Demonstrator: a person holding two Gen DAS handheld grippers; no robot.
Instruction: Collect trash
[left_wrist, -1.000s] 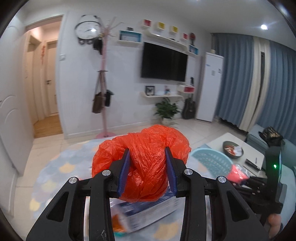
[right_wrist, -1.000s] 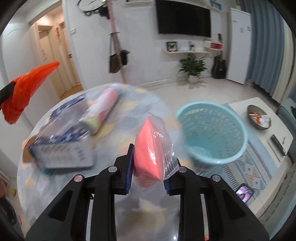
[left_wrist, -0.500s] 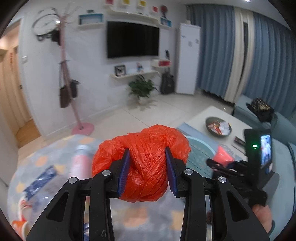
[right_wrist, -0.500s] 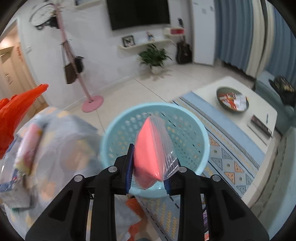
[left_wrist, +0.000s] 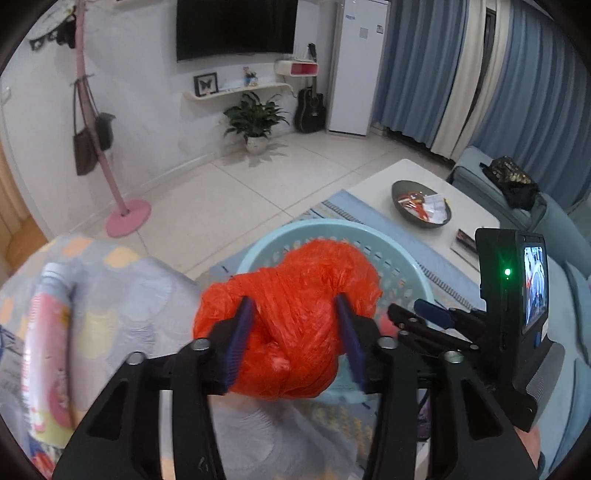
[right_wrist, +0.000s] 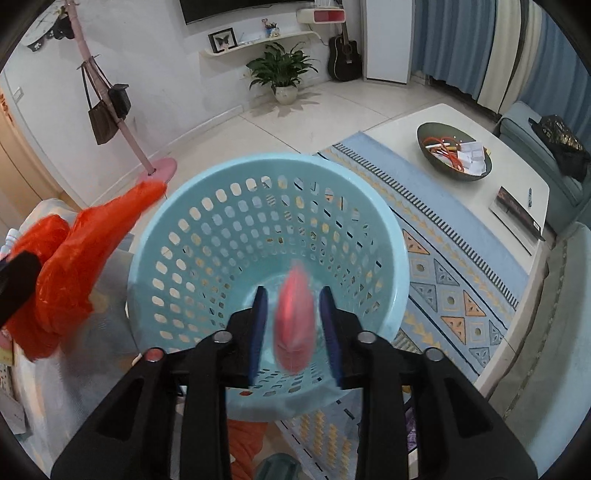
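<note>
My left gripper (left_wrist: 295, 314) is shut on a crumpled orange plastic bag (left_wrist: 291, 325), held near the rim of the light blue perforated basket (left_wrist: 402, 258). The same bag shows at the left of the right wrist view (right_wrist: 74, 258). My right gripper (right_wrist: 293, 295) is open above the inside of the basket (right_wrist: 229, 236). A pink packet in clear wrap (right_wrist: 294, 317) is blurred between the jaws, touching neither pad, over the basket's floor.
A table with a pastel patterned cloth (left_wrist: 110, 295) holds a pink tube (left_wrist: 48, 350) at left. A white coffee table (right_wrist: 517, 177) with a dark bowl (right_wrist: 454, 155) stands right, on a blue patterned rug (right_wrist: 443, 258). A pink coat stand (right_wrist: 140, 155) is behind.
Both grippers swung right from the table to the basket. The right gripper opened and the pink packet came free between its jaws. The left still grips the orange bag.
</note>
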